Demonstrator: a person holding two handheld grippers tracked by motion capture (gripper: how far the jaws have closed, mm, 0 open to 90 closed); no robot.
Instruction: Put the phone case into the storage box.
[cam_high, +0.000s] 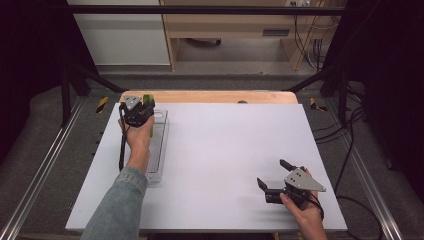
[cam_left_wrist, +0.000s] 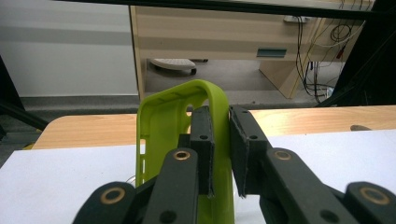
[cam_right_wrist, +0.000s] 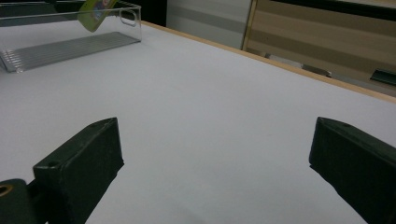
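Fingers of the left gripper (cam_left_wrist: 220, 154) were pressed narrowly together on one wall of a single lime-green plastic case (cam_left_wrist: 180, 112), one black pad inside its hollow and the other outside, so that the case was pinched between them and stood upright. In the high view the left gripper (cam_high: 141, 107) was at the far left of the tabletop (cam_high: 225, 150), with the green case (cam_high: 148, 99) showing just beyond it over the far end of the clear bin (cam_high: 161, 150). Whether the case touched the bin's floor could not be told.

Fingers of the right gripper (cam_right_wrist: 215, 163) stood wide apart, with nothing between them but bare white surface. In the high view that right gripper (cam_high: 272, 175) lay low near the front right corner of the tabletop, pointing left, well apart from the bin and the case.

Counted: two grippers, one in each of the person's hands; one green case; one clear bin, long and narrow, with a ribbed floor and a cut-out handle in its end wall. From the right gripper view the bin (cam_right_wrist: 65, 46) sat at the far left of the tabletop, and the green case (cam_right_wrist: 95, 11) tilted over its far end.

Beyond the white sheet one strip of wooden edge (cam_high: 210, 96) ran along the far side.
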